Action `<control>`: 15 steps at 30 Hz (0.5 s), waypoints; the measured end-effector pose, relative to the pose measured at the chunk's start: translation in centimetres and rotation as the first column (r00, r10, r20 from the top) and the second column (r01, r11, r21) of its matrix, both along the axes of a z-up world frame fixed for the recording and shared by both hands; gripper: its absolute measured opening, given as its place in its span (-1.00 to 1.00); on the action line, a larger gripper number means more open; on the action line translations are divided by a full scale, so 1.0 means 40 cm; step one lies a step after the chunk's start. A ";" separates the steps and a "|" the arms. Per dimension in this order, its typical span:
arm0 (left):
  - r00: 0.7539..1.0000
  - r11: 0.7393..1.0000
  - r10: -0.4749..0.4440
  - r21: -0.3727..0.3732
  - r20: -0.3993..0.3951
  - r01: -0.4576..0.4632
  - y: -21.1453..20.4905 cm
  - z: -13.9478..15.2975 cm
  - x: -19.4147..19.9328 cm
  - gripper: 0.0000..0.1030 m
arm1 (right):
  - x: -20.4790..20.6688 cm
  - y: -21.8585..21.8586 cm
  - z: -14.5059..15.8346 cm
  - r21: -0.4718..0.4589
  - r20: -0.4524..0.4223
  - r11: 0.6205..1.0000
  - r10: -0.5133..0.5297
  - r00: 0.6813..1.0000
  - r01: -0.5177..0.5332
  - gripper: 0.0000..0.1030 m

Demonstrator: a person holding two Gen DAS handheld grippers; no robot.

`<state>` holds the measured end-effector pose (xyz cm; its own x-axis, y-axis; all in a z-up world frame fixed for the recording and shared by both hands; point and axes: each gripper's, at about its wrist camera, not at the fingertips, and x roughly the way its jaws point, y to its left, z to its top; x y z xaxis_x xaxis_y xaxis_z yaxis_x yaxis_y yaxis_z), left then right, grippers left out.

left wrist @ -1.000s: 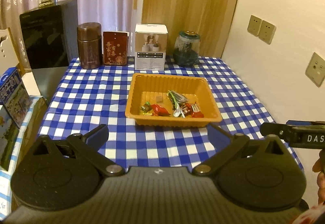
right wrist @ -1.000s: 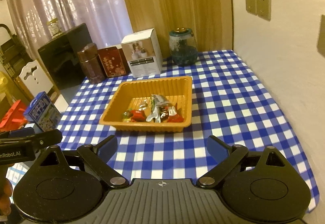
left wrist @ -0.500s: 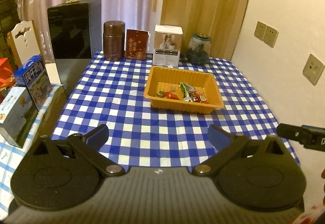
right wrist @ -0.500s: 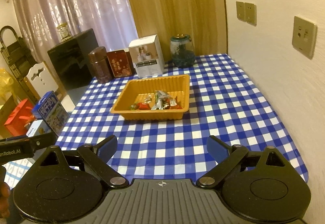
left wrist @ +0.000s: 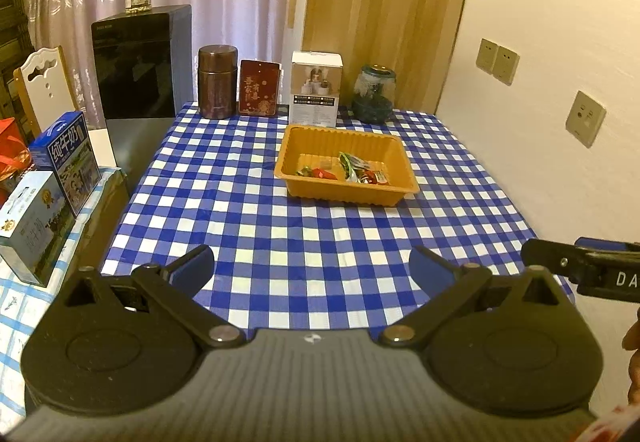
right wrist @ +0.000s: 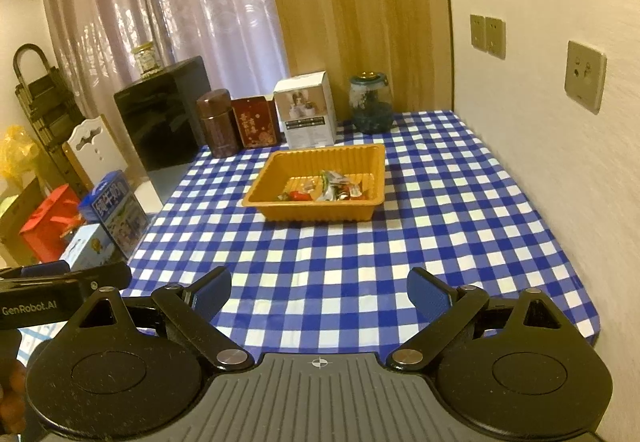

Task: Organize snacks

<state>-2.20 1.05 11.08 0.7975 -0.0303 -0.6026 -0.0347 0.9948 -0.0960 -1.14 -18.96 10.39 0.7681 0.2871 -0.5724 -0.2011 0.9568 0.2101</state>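
Both of my hands have pulled back from the orange tray (left wrist: 347,189): a second ago it filled the middle of each view, and now it sits small and far up the table (left wrist: 280,242), with a broad stretch of blue-checked cloth bare between it and me. My left gripper (left wrist: 311,268) has its jaws spread wide with nothing between the blue pads, only cloth showing through the gap. My right gripper (right wrist: 319,292) is the same, jaws spread and holding nothing. Each one shows at the edge of the other's view, so they hang side by side over the near edge of the table.

The snacks (left wrist: 344,170) lie in a loose heap inside the tray, toward its near wall: wrapped sweets in red, green and silver, none of them out on the cloth that I can see. Behind the tray the brown canister (left wrist: 217,81), the red box (left wrist: 259,88), the white carton (left wrist: 316,88) and the glass jar (left wrist: 374,93) stand in a row along the far edge, untouched.

I read this retreat as the end of a placing step, and likely of the whole job, since everything loose seems gathered and I carry nothing
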 end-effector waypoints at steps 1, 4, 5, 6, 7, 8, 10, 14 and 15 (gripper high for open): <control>1.000 1.000 -0.001 0.001 0.000 0.001 0.000 -0.002 -0.005 1.00 | -0.009 0.003 0.000 -0.005 0.003 1.000 0.001 1.000 -0.001 0.83; 1.000 1.000 -0.005 -0.001 0.002 0.005 0.000 -0.007 -0.022 1.00 | -0.030 0.011 0.003 -0.011 0.011 1.000 0.003 1.000 -0.003 0.83; 1.000 1.000 -0.008 0.002 0.001 0.008 0.000 -0.007 -0.022 1.00 | -0.037 0.012 0.004 -0.013 0.015 1.000 0.001 1.000 -0.001 0.83; 1.000 1.000 -0.010 0.005 0.003 0.010 -0.001 -0.009 -0.027 1.00 | -0.044 0.013 0.006 -0.011 0.018 1.000 0.000 1.000 0.000 0.83; 1.000 1.000 -0.012 0.006 0.004 0.012 -0.002 -0.011 -0.032 1.00 | -0.048 0.013 0.006 -0.009 0.020 1.000 0.001 1.000 -0.001 0.83; 1.000 1.000 -0.014 0.005 0.003 0.014 -0.003 -0.012 -0.036 1.00 | -0.052 0.014 0.007 -0.010 0.024 1.000 0.001 1.000 0.000 0.83; 1.000 1.000 -0.019 0.003 0.003 0.019 -0.007 -0.015 -0.040 1.00 | -0.060 0.015 0.006 -0.017 0.030 1.000 -0.001 1.000 0.002 0.83; 1.000 1.000 -0.030 -0.007 0.004 0.030 -0.013 -0.018 -0.045 1.00 | -0.059 0.016 0.000 -0.022 0.031 1.000 -0.007 0.999 0.008 0.83; 0.999 0.999 -0.034 -0.003 0.003 0.034 -0.016 -0.019 -0.044 1.00 | -0.058 0.014 -0.002 -0.021 0.031 1.000 -0.010 0.999 0.011 0.83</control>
<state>-3.96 0.41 10.31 0.7978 -0.0597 -0.6000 -0.0004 0.9950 -0.0995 -3.47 -18.39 10.30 0.7881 0.2670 -0.5546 -0.1972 0.9630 0.1835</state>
